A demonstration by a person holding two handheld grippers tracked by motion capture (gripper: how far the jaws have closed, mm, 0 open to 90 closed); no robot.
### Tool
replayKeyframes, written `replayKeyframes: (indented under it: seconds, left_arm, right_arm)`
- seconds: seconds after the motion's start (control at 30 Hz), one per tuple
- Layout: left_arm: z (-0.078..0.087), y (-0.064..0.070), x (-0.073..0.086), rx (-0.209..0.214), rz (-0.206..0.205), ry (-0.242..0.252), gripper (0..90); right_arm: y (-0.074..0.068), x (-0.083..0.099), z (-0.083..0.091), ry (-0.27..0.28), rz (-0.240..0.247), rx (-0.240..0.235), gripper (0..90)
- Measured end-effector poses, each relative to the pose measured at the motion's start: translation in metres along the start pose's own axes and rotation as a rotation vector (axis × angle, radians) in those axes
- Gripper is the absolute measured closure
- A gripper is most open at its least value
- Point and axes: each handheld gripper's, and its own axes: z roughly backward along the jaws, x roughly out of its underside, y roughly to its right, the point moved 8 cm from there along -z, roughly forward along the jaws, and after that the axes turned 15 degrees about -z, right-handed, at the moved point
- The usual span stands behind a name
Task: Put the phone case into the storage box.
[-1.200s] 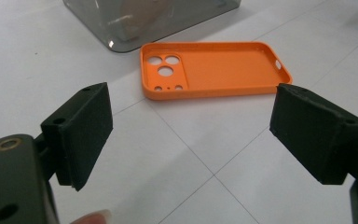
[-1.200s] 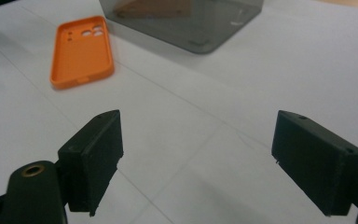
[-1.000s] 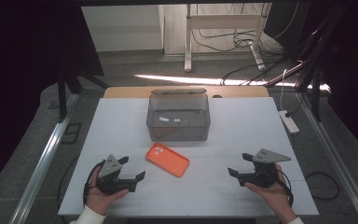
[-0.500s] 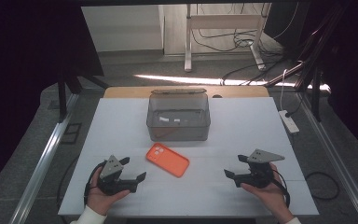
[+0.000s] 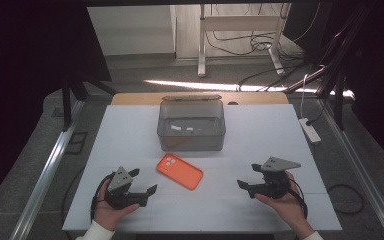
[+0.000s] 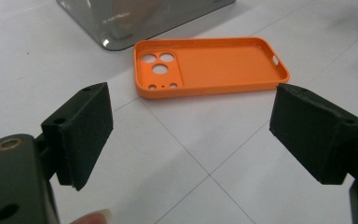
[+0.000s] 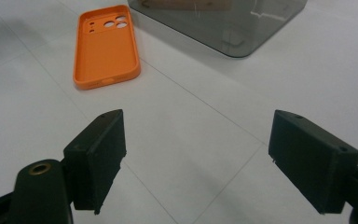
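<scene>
Surface: white table [image 5: 130, 135], faint grid lines across it, a strip of bare wood along its far edge. You sit at the near side.

Room: dark surroundings; grey floor beyond the table; white desk legs and loose cables at the back; a white power strip [image 5: 310, 131] off the table's right edge, beyond your right gripper [image 5: 252, 181].

Item 1: orange phone case [image 5: 179, 171]. It lies flat on the table between your two grippers, closer to your left gripper [image 5: 144, 182] and slightly beyond both. Open side up, so the hollow interior shows in both gripper views. Its long axis runs diagonally; the camera-cutout end points to the far left, the plain end toward your right gripper.

Item 2: smoky see-through box [image 5: 191, 125], beyond the case, about midway between your grippers. Its top is open.

Item 3: your left gripper, jaws spread wide, holding nothing; the case sits just ahead of the gap.

Item 4: your right gripper, jaws spread wide, holding nothing; the case lies well ahead and off to one side.

Hard to make out: small pale bits on the box floor, unidentifiable through the tinted wall. Both gripper views cut off the box, showing a lower corner. A fingertip [image 6: 93, 217] intrudes at the bottom edge of the left gripper view.
</scene>
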Motion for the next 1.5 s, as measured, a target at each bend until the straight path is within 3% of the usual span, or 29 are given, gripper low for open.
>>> replayKeyframes:
  seconds: [0.53,1.03,1.27,1.5]
  left_arm:
    - [-0.001,0.002,0.001,0.005,-0.006,-0.007,14.0]
    - [-0.002,0.003,0.001,0.004,-0.006,-0.011,13.8]
    - [-0.002,0.003,0.002,0.005,-0.003,-0.009,13.8]
    - [-0.002,0.003,0.002,0.006,-0.006,-0.011,13.8]
  right_arm:
    - [-0.01,-0.013,-0.021,-0.054,0.038,0.018,20.3]
    - [-0.024,-0.028,-0.035,-0.078,0.076,-0.002,20.2]
    - [-0.027,-0.03,-0.044,-0.094,0.055,-0.021,19.8]
    - [-0.026,-0.035,-0.048,-0.098,0.049,-0.008,19.2]
